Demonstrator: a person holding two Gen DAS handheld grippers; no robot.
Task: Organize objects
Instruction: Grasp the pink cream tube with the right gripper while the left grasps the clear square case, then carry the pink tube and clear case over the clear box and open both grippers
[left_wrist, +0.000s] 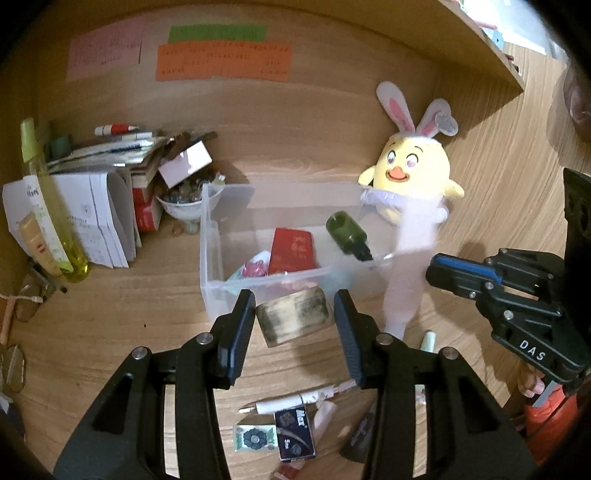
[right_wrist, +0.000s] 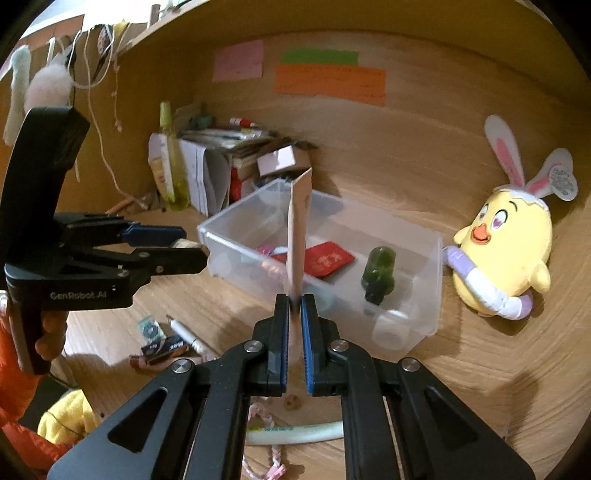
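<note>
The wooden counter (left_wrist: 147, 295) carries all items; its far side ends at a wooden back panel with pink, green and orange paper notes (left_wrist: 221, 61), whose writing is too blurred to read. At the left stands a stack of papers and booklets (left_wrist: 103, 206), partly covered by a yellow-green bottle (left_wrist: 48, 206).

The clear plastic bin (right_wrist: 417, 295) sits mid-counter. Inside it lie a red packet (right_wrist: 328, 258) and a dark green bottle (right_wrist: 378, 273); other contents at the left end are seen only through the frosted wall and cannot be identified. The yellow plush chick (right_wrist: 506, 251) with rabbit ears stands just beside the bin's right end.

The left gripper (left_wrist: 295, 314) has its fingers partly open and clamped on a small gold-brown box (left_wrist: 293, 319), held above the counter in front of the bin; its print is blurred. The right gripper (right_wrist: 295, 302) has its fingers pressed together on a thin pale sachet (right_wrist: 299, 236), which stands upright above them, in front of the bin; its lower end is hidden between the pads.

Small boxes, a pen and a tube lie loose on the near counter, partly cut off by the gripper bodies.
</note>
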